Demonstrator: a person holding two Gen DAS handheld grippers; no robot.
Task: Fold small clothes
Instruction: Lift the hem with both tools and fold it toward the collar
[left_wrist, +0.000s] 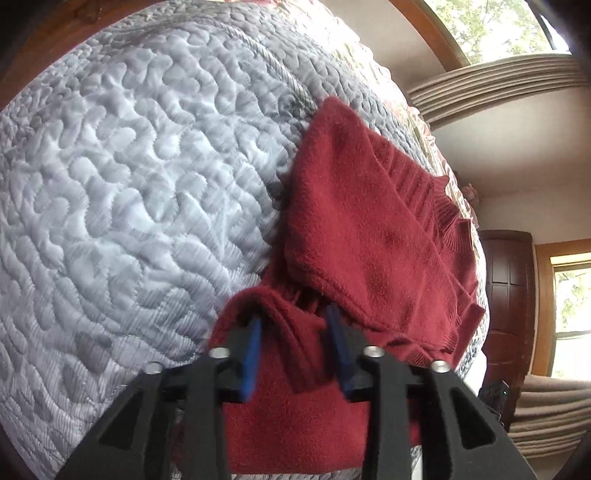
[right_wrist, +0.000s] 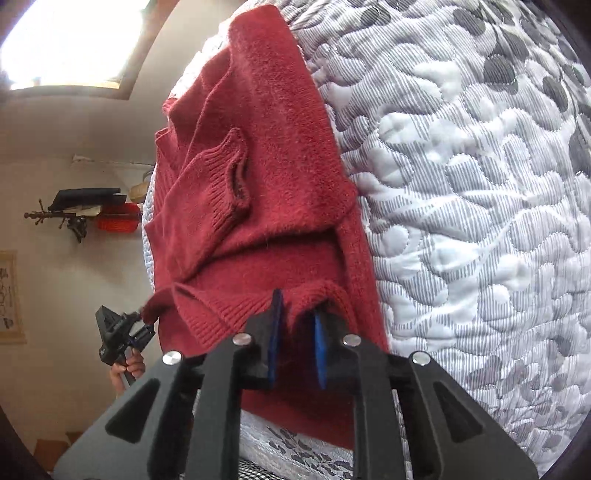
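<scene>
A dark red knitted sweater (left_wrist: 369, 221) lies partly folded on a grey-and-white quilted bedspread (left_wrist: 129, 184). My left gripper (left_wrist: 295, 317) is shut on a bunched fold at the sweater's near edge, with thick fabric between the blue pads. In the right wrist view the sweater (right_wrist: 266, 147) shows a ribbed cuff lying on its body. There my right gripper (right_wrist: 297, 306) is shut on the ribbed hem, which rises around its fingers. The left gripper (right_wrist: 147, 325) appears at the sweater's left corner, held by a hand (right_wrist: 127, 369). The quilt (right_wrist: 480, 221) spreads out to the right.
The bed edge runs just past the sweater. Beyond it are a window (left_wrist: 498, 29), a dark wooden door (left_wrist: 509, 295) and pleated curtains (left_wrist: 498, 85). A wall rack with hats (right_wrist: 85, 206) and a framed picture (right_wrist: 11, 295) hang on the wall.
</scene>
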